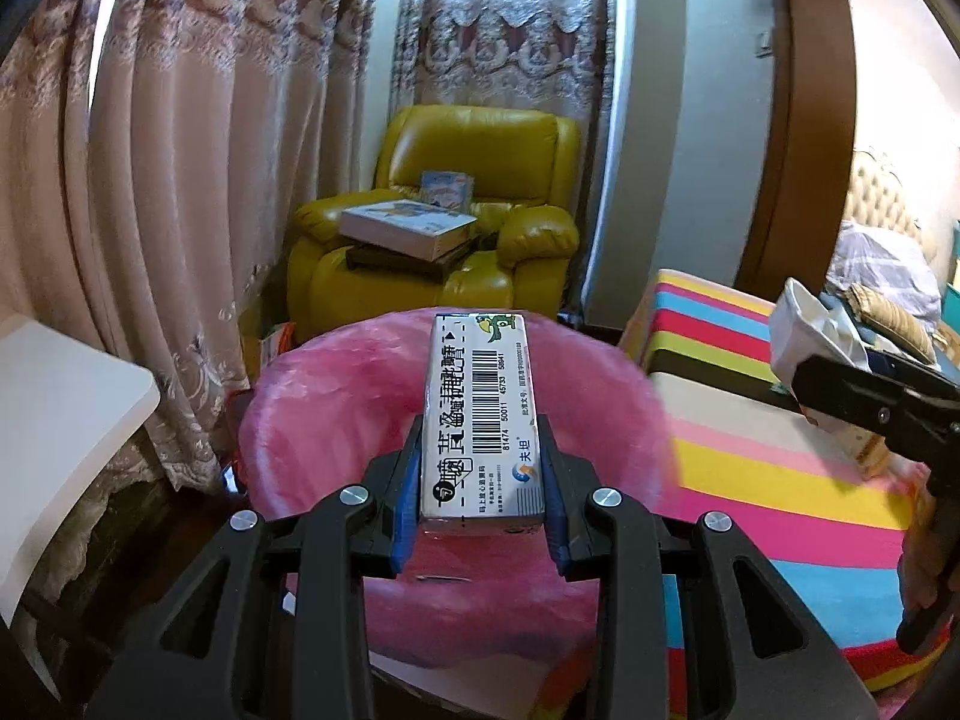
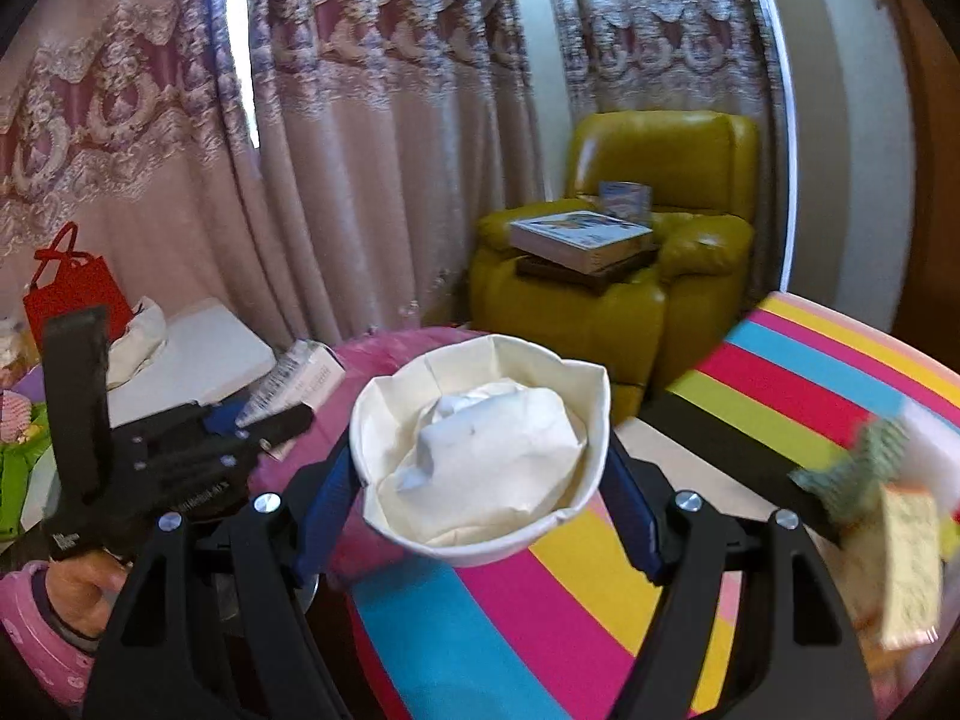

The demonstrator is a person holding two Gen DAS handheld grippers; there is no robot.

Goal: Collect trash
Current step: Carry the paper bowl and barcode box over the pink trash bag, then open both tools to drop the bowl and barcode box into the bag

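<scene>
Clamping a barcoded carton (image 1: 480,414) over the pink-lined bin (image 1: 336,396) – left hand-held gripper (image 1: 480,480), right hand-held gripper (image 2: 480,480) gripping tissue-stuffed paper cup (image 2: 480,450)

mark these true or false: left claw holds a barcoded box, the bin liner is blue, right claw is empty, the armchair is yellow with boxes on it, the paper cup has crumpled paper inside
1. The left claw holds a barcoded box. True.
2. The bin liner is blue. False: the bin liner is pink.
3. The right claw is empty. False: the right claw is shut on a paper cup.
4. The armchair is yellow with boxes on it. True: the armchair is yellow, and flat boxes lie across its seat and arm.
5. The paper cup has crumpled paper inside. True: crumpled paper fills it.
</scene>
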